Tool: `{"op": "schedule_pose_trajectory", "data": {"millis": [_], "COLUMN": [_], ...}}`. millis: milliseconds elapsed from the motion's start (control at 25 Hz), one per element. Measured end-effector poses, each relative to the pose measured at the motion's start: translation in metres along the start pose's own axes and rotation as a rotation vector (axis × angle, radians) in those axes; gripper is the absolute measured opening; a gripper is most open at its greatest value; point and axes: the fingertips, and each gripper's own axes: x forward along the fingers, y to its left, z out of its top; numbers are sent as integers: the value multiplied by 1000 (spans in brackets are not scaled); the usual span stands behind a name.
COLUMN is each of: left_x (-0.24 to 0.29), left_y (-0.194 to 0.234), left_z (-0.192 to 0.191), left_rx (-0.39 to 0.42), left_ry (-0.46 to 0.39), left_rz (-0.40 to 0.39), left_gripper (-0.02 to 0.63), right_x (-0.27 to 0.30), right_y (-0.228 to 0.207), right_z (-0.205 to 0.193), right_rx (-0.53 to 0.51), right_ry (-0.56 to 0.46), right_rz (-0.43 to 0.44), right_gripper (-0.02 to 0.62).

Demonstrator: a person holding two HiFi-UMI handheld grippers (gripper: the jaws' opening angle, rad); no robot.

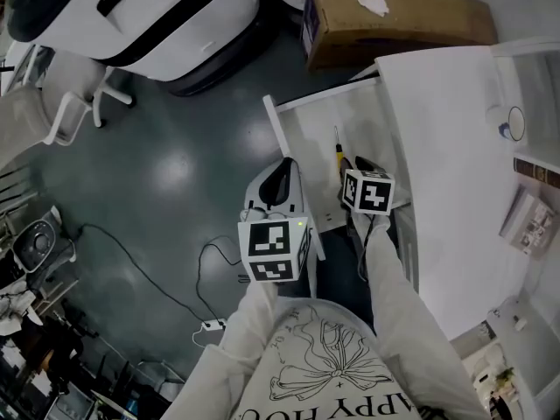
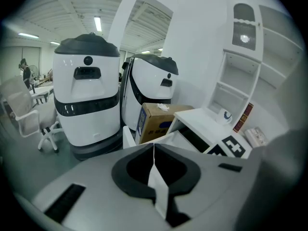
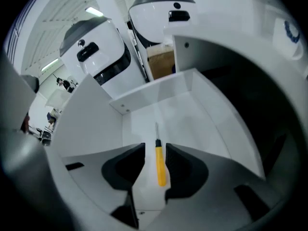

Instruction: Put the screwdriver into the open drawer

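Observation:
The screwdriver [image 1: 339, 152], with a yellow handle and a thin dark shaft, lies flat on the floor of the open white drawer [image 1: 302, 143]. In the right gripper view the screwdriver [image 3: 160, 166] shows between the two jaws and below them, on the drawer [image 3: 192, 114] floor; the pads do not touch it. My right gripper [image 1: 357, 166] hangs open above the drawer, pointing steeply down, and its jaw gap [image 3: 155, 153] holds nothing. My left gripper [image 1: 282, 169] hovers over the floor just left of the drawer front. Its jaws [image 2: 154, 148] are shut on nothing.
The drawer juts from a white desk [image 1: 455, 147] with shelves and books [image 1: 532, 213] at the right. A cardboard box [image 1: 394, 20] stands beyond the drawer. White robot bodies [image 1: 149, 16] and a chair [image 1: 70, 103] stand at far left. A cable [image 1: 175, 278] and a power strip [image 1: 213, 326] lie on the grey floor.

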Motion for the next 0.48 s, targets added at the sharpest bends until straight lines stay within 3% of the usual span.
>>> {"op": "schedule_pose_trajectory", "data": {"millis": [160,480], "left_x": [-14,-57], "left_y": [-6,-21], "left_z": [29,103], "left_rx": [8,38], "left_ry": [-56,-218], "left_rz": [-2,-4], "left_gripper": [6,6], "right_x": [-59,-192], "right_y": [14,34], "right_z": [45,127], "right_rx": [3,-11], "right_ry": [-176,-500], "right_rz": [19,32], "right_gripper": [73,38]}}
